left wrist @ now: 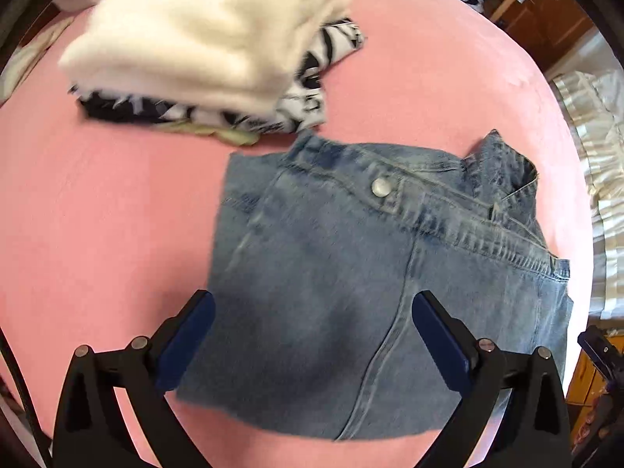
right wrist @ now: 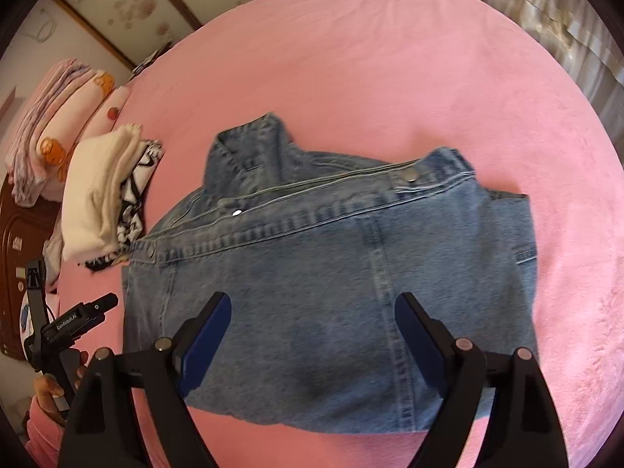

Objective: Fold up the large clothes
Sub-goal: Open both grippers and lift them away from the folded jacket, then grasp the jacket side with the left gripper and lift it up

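Observation:
A folded blue denim jacket point(left wrist: 370, 273) lies flat on the pink bed cover point(left wrist: 97, 214), its metal snap button point(left wrist: 379, 187) facing up. The same denim jacket point(right wrist: 331, 273) fills the middle of the right wrist view, collar at the far left. My left gripper point(left wrist: 312, 308) hovers above its near edge, jaws wide and nothing between the blue pads. Over the near half of the jacket my right gripper point(right wrist: 314, 312) is likewise open and holds nothing. In the right wrist view the left gripper's body point(right wrist: 74, 319) shows at the lower left, held by a person's hand point(right wrist: 46, 386).
A stack of folded clothes, white garment point(left wrist: 202, 31) on top of a black-and-white patterned one point(left wrist: 308, 89), sits just beyond the jacket. Pink pillows and bedding point(right wrist: 66, 124) lie at the bed's far left. A white curtain point(left wrist: 596, 148) and wooden furniture point(left wrist: 546, 11) border the bed.

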Available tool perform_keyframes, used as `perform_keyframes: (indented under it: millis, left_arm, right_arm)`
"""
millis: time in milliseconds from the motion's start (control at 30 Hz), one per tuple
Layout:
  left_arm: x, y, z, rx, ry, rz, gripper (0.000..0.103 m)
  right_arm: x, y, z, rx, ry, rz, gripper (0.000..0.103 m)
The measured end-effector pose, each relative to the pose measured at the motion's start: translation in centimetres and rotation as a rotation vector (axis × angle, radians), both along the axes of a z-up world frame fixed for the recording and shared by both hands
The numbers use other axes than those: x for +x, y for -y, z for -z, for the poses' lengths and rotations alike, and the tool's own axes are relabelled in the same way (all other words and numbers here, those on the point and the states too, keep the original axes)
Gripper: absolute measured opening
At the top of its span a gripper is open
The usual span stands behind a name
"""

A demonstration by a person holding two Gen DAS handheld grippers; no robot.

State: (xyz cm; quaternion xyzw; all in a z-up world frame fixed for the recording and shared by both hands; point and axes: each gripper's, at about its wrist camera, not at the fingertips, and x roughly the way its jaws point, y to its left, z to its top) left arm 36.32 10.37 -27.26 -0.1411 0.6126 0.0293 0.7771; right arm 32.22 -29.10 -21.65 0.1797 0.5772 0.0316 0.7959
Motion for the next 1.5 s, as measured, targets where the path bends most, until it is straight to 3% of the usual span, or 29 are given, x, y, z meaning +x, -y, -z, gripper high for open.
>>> perform_keyframes:
  millis: [100, 233, 367, 567, 767, 900, 1067, 1233, 1500]
  left_arm:
    - [-2.0, -1.3, 0.1, 0.018, -0.025, -0.045, 0.1]
    - [-5.2, -3.5, 0.4, -0.024, -0.047, -0.145, 0.1]
    - [-8.5, -5.6, 1.4, -0.122, -0.059, -0.294, 0.1]
    - [-12.4, -7.2, 4.3, -0.287, -0.074, -0.5, 0.1]
    - [-14.4, -7.1, 7.0, -0.344, -0.1, -0.565, 0.1]
    - [-14.7, -6.6, 8.4, -0.385, -0.1, -0.615, 0.097]
    - [-14.3, -5.8, 9.3, -0.381, -0.088, -0.632, 0.089]
    - [-13.4, -5.9, 9.8, -0.36, -0.059, -0.665, 0.083]
    - [-12.1, -6.1, 11.0, -0.334, -0.053, -0.683, 0.082]
  right_arm:
    - [-0.1, -2.5, 0.0, 0.008, 0.001, -0.053, 0.086]
    - [-0.2, -5.4, 0.1, 0.035, 0.002, -0.098, 0.086]
    - [-0.5, -7.7, 0.0, 0.028, 0.019, -0.134, 0.082]
    - [-0.2, -9.5, 0.9, 0.027, -0.004, -0.144, 0.062]
    - [0.5, -10.1, 2.8, 0.036, -0.048, -0.134, 0.038]
    - [0.7, -10.7, 4.5, 0.042, -0.087, -0.137, 0.016]
    - [0.2, -11.3, 5.9, 0.051, -0.119, -0.153, 0.013]
    - [0.1, -11.6, 7.5, 0.045, -0.153, -0.164, 0.001]
    - [0.2, -11.6, 9.9, 0.05, -0.206, -0.139, 0.0]
